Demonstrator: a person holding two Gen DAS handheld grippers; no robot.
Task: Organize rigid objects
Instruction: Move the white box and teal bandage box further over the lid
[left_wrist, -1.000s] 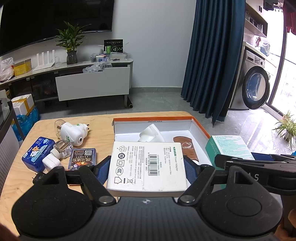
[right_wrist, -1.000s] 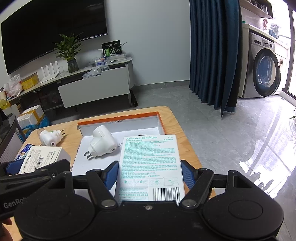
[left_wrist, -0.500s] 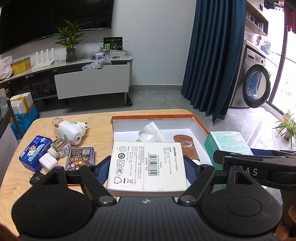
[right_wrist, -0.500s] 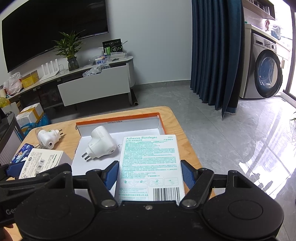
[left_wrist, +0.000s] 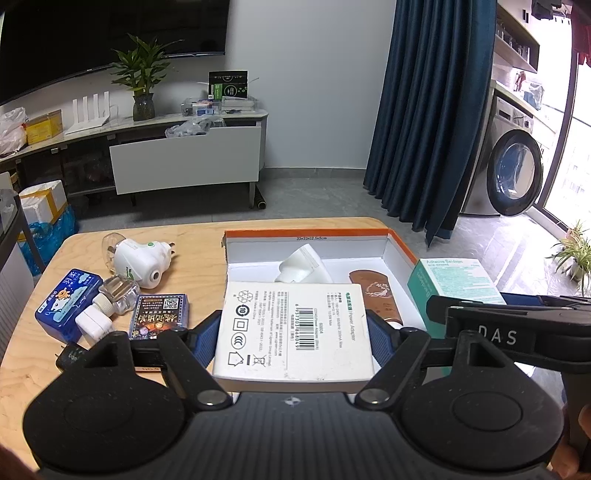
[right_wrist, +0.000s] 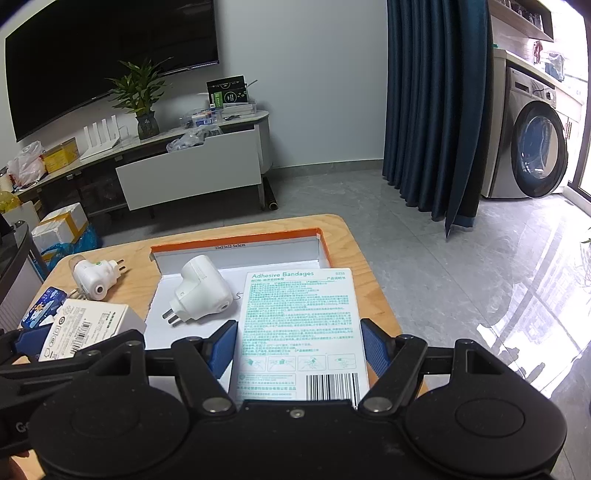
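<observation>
We are in a home living room: a large dark television (right_wrist: 110, 62) at ten o'clock above a low media cabinet (right_wrist: 188, 166) with a potted plant (right_wrist: 142, 99), navy curtains (right_wrist: 436, 107) at one o'clock, and a washing machine (right_wrist: 535, 147) at two o'clock.

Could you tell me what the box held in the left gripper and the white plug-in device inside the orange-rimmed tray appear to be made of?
Power adapter box: most likely matte white paperboard, given its printed barcode, recycling marks and crisp folded edges. White plug-in device: apparently smooth moulded plastic with a slight sheen and rounded shell; its prongs look like metal.
</observation>
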